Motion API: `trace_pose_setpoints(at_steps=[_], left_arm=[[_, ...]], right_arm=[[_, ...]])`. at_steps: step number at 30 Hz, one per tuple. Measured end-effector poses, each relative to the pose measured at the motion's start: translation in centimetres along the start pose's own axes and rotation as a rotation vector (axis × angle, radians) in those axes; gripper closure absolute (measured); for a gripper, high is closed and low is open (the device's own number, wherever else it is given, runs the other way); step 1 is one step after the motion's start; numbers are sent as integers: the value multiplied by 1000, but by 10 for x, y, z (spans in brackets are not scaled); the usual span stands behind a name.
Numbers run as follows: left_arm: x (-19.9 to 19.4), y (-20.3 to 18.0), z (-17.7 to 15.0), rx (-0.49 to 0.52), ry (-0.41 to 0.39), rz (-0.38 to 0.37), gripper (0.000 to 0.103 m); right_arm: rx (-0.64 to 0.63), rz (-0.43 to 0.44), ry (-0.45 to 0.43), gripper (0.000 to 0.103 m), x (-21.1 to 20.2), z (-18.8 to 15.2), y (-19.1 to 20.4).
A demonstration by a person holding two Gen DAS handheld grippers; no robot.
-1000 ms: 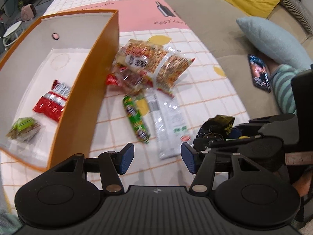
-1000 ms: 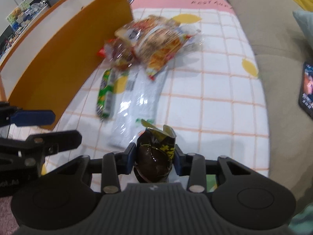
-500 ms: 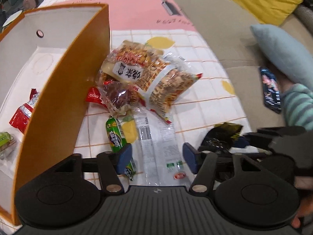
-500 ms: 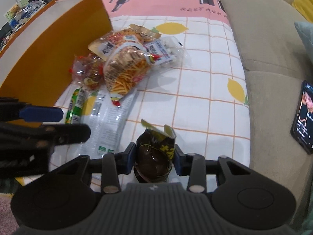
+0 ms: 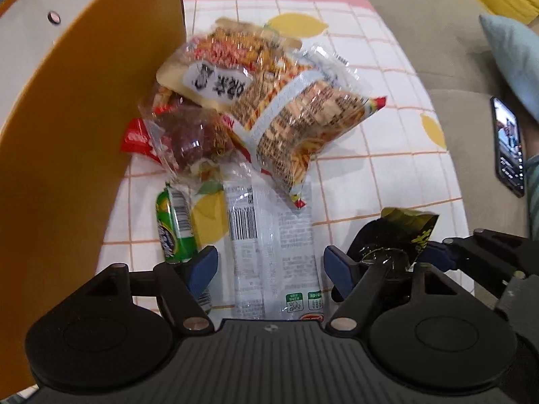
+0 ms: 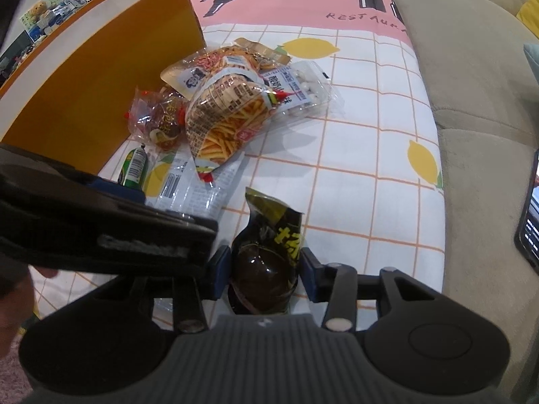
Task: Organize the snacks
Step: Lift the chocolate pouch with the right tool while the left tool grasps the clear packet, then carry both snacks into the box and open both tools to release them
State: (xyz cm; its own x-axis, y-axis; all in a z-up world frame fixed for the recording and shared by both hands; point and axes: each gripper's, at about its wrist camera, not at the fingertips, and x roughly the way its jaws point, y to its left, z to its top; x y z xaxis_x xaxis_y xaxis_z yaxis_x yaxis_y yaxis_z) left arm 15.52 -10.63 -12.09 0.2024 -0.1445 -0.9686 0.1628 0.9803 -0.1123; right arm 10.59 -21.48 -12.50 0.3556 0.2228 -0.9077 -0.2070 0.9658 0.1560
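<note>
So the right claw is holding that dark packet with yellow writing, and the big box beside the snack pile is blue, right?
Not quite: the box is orange, not blue, as the right wrist view shows. The rest holds: the right claw has the dark packet between its fingers, though its jaws are opening, and the box stands beside the snack pile.

A beige sofa [image 6: 471, 77] with a pale blue cushion [image 5: 512, 57] borders the lemon-print cloth [image 6: 370, 175].
</note>
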Motion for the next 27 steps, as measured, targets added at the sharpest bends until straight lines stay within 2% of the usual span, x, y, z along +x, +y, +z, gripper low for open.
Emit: trace_pose_setpoints(at_steps=[3, 6, 8, 13, 19, 27], left_arm=[[1, -6, 1, 24, -18, 24, 22], [0, -9, -1, 49, -47, 27, 43], [-2, -7, -2, 48, -57, 19, 47], [-13, 0, -8, 18, -72, -28, 50], [-42, 11, -17, -31, -76, -105, 51], [-88, 22, -36, -26, -149, -160, 51]], right_arm=[[-10, 1, -7, 61, 0, 0, 1], [-8, 4, -7, 61, 1, 0, 1], [-4, 3, -7, 61, 1, 0, 0], [-20, -29, -4, 62, -3, -2, 4], [14, -9, -12, 62, -21, -4, 5], [43, 10, -42, 63, -43, -7, 10]])
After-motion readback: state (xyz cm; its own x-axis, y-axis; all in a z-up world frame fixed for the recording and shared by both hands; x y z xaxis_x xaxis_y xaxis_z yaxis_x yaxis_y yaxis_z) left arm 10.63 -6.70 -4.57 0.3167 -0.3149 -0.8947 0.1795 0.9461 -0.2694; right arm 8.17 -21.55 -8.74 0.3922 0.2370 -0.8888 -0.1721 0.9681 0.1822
